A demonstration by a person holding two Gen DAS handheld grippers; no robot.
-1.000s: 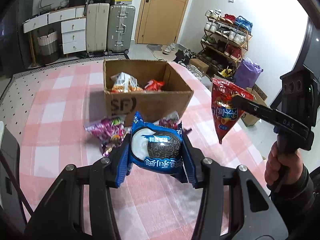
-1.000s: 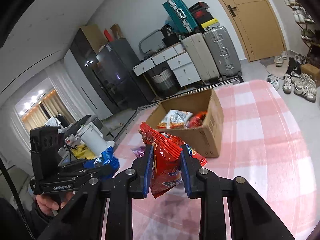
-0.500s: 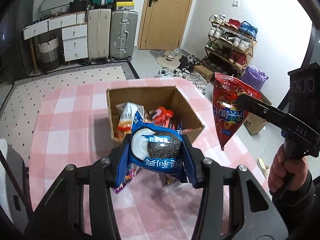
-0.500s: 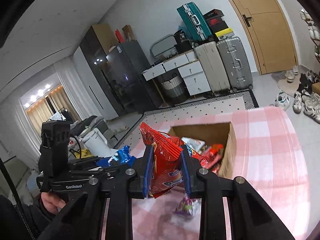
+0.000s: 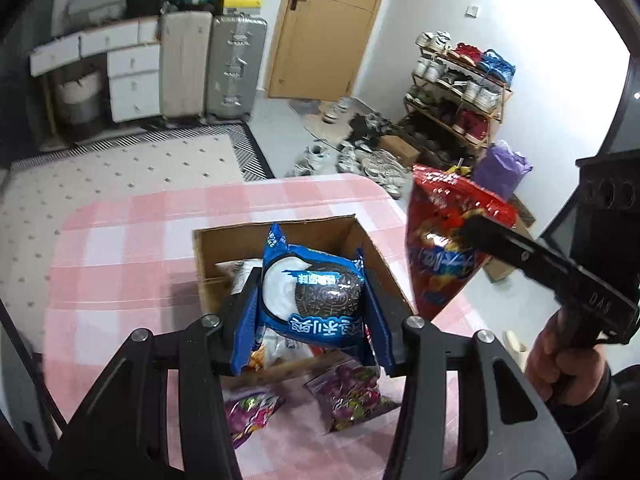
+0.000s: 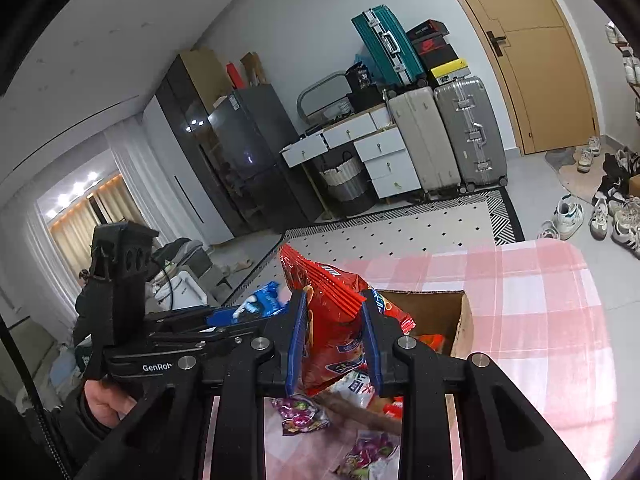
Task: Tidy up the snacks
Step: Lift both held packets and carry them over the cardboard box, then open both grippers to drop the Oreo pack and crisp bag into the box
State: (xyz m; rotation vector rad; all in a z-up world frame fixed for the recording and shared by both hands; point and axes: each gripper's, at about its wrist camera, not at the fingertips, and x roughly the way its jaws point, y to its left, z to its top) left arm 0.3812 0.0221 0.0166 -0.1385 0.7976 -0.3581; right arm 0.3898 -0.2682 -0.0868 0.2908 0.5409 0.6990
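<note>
Left wrist view: the left gripper [image 5: 312, 308] pinches a blue cookie packet [image 5: 314, 296], which a second ago hung short of the cardboard box [image 5: 384, 264] and now sits over its open top. The right gripper [image 5: 460, 236] has come along too, clamped on a red chip bag [image 5: 440, 248] just beside the box's right wall. Both snacks look ready to drop in. Two purple candy packets [image 5: 352, 396] lie on the pink checked tabletop [image 5: 120, 264] in front of the box, not yet sorted.

Right wrist view: the chip bag stands upright between pressed-together jaws, with the box below and beyond it, now much nearer than before. Behind are a patterned rug [image 6: 420, 228], suitcases [image 6: 468, 136], white drawers [image 6: 384, 152], a wooden door [image 6: 532, 52] and scattered shoes [image 6: 568, 212].
</note>
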